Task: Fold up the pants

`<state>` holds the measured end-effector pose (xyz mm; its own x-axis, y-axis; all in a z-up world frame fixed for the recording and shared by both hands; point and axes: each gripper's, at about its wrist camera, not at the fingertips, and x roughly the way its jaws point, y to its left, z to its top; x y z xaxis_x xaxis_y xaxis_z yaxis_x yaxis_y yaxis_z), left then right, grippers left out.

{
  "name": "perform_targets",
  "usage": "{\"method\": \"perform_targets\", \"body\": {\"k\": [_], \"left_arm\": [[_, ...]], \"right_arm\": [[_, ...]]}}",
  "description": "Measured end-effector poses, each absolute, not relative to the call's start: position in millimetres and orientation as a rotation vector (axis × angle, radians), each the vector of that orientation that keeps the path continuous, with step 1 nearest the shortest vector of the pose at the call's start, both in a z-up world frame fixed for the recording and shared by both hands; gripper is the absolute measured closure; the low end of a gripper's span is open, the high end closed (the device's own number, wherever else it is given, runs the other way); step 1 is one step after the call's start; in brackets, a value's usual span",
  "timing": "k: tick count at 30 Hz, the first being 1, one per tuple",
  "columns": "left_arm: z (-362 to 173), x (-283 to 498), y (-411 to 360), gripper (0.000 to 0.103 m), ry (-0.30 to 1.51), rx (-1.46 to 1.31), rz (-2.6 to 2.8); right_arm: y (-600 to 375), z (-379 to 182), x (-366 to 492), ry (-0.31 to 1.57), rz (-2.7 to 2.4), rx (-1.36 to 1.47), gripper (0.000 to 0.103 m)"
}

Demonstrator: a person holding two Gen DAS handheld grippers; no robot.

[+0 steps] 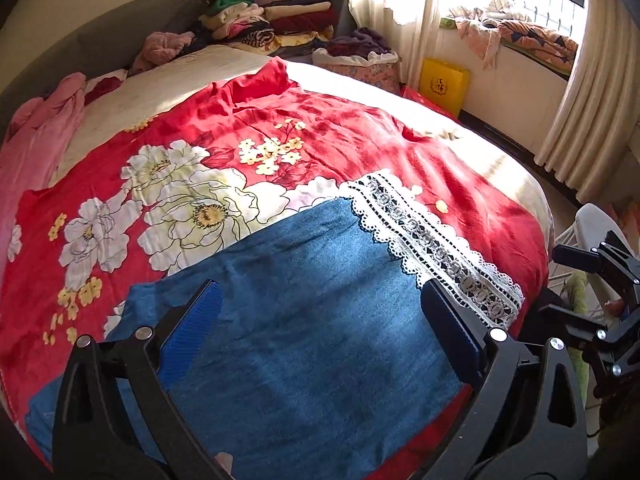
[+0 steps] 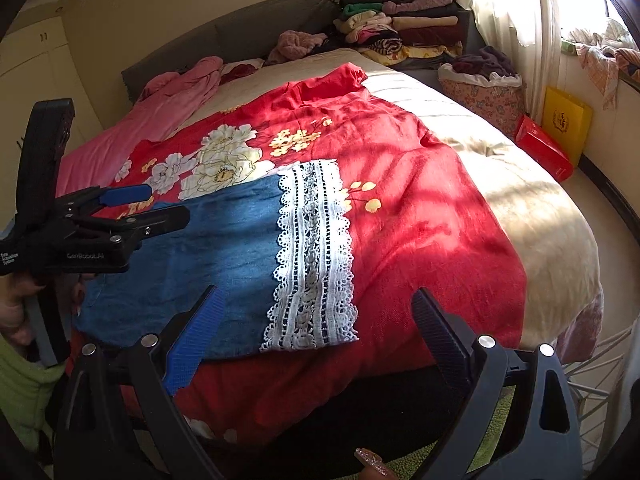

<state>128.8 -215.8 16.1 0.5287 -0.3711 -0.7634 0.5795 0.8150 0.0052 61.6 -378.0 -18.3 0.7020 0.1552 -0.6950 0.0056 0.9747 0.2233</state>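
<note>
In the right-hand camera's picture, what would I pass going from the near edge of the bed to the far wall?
Blue pants with their white lace hem → big white flowers on the red bedspread → pink blanket → grey headboard → stack of folded clothes.

A red flowered bedspread (image 1: 340,136) lies over a cream sheet (image 2: 540,216) on the bed. A pink blanket (image 2: 160,112) lies along the far side. Folded clothes (image 1: 276,12) are stacked by the headboard (image 2: 256,28), near a cloth basket (image 2: 484,96), a yellow bag (image 1: 444,84) and curtains (image 1: 588,92).
</note>
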Motion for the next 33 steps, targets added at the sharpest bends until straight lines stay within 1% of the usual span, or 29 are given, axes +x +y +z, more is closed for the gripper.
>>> {"method": "perform_targets", "body": {"k": [15, 20, 21, 23, 24, 25, 26, 27, 28, 32, 33], "left_arm": [[-25, 197, -270, 0.01, 0.908, 0.452, -0.654], [-37, 219, -279, 0.01, 0.945, 0.459, -0.673], [-39, 223, -281, 0.01, 0.954, 0.449, -0.679], [-46, 228, -285, 0.01, 0.977, 0.432, -0.701], [-48, 229, -286, 0.011, 0.984, 0.422, -0.712], [-51, 229, -287, 0.016, 0.996, 0.402, -0.733], [-52, 229, -287, 0.022, 1.006, 0.375, -0.76], [-53, 228, -287, 0.035, 1.01, 0.346, -0.789], [-53, 226, -288, 0.041, 1.007, 0.338, -0.802], [-53, 224, -289, 0.042, 0.997, 0.335, -0.82], [-53, 224, -289, 0.042, 0.995, 0.327, -0.824]], "right_arm": [[-371, -51, 87, 0.838, 0.103, 0.251, 0.009], [-371, -56, 92, 0.851, 0.118, 0.254, 0.011], [-371, -56, 93, 0.855, 0.122, 0.254, 0.015], [-369, -58, 95, 0.868, 0.139, 0.252, 0.032], [-368, -59, 97, 0.878, 0.133, 0.245, 0.047], [-367, -58, 97, 0.878, 0.121, 0.238, 0.05], [-368, -59, 97, 0.876, 0.128, 0.245, 0.05], [-369, -59, 98, 0.876, 0.13, 0.255, 0.053], [-371, -60, 100, 0.877, 0.128, 0.264, 0.055], [-372, -65, 106, 0.891, 0.142, 0.283, 0.055], [-371, -64, 105, 0.886, 0.142, 0.277, 0.058]]}}
